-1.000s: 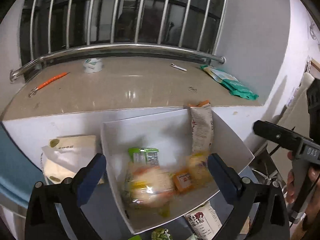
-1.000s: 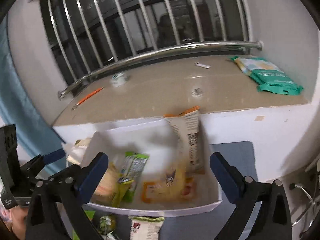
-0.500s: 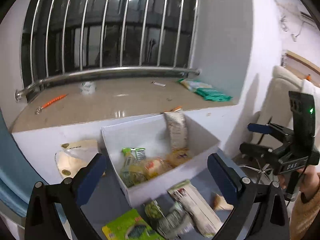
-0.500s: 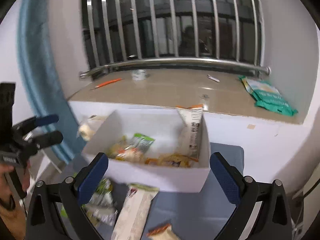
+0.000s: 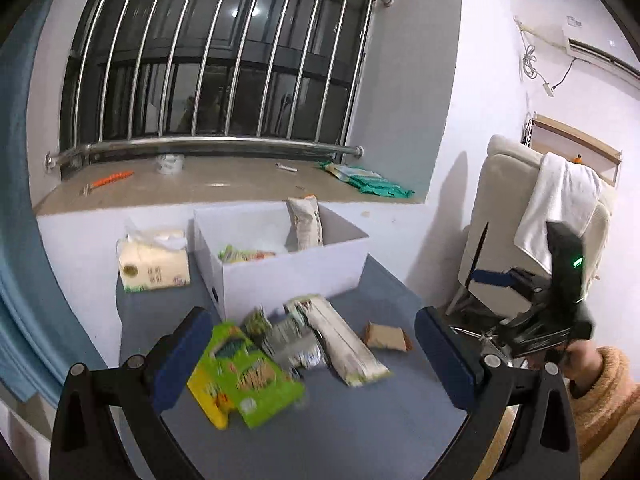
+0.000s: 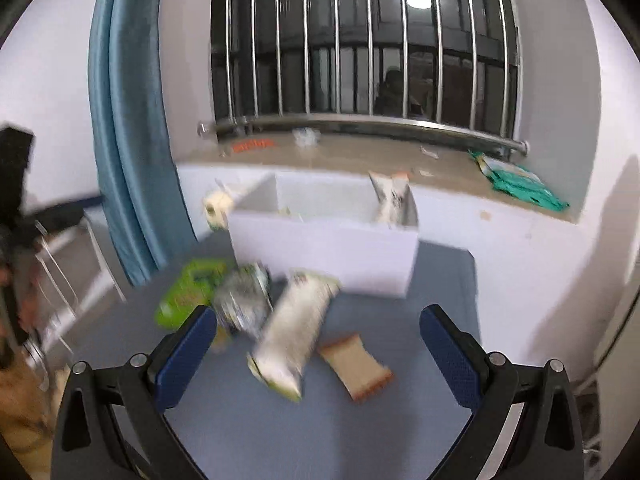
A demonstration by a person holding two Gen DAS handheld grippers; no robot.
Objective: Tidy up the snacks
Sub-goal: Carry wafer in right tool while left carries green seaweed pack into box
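Note:
A white box (image 5: pixel 292 272) (image 6: pixel 324 248) stands on the grey-blue table against the sill, with several snack packs inside and one tall pack (image 5: pixel 305 222) (image 6: pixel 390 196) leaning at its right end. In front of it lie a green pack (image 5: pixel 240 376) (image 6: pixel 188 292), a silver pack (image 5: pixel 292 344) (image 6: pixel 242 300), a long white pack (image 5: pixel 344 344) (image 6: pixel 294 328) and a small brown pack (image 5: pixel 386 336) (image 6: pixel 356 364). My left gripper (image 5: pixel 316 356) is open and empty above the loose packs. My right gripper (image 6: pixel 318 356) is open and empty above them too; it also shows in the left wrist view (image 5: pixel 532 308).
A tissue pack (image 5: pixel 154 262) sits left of the box. The stone sill (image 5: pixel 224 184) holds green pouches (image 5: pixel 368 182), an orange tool (image 5: pixel 110 179) and a small white object. A blue curtain (image 6: pixel 128 152) hangs at the left, a chair with a towel (image 5: pixel 556 208) at the right.
Both grippers have pulled back and away from the box. The loose packs on the table in front of the box have come into view. Both stay open and empty.

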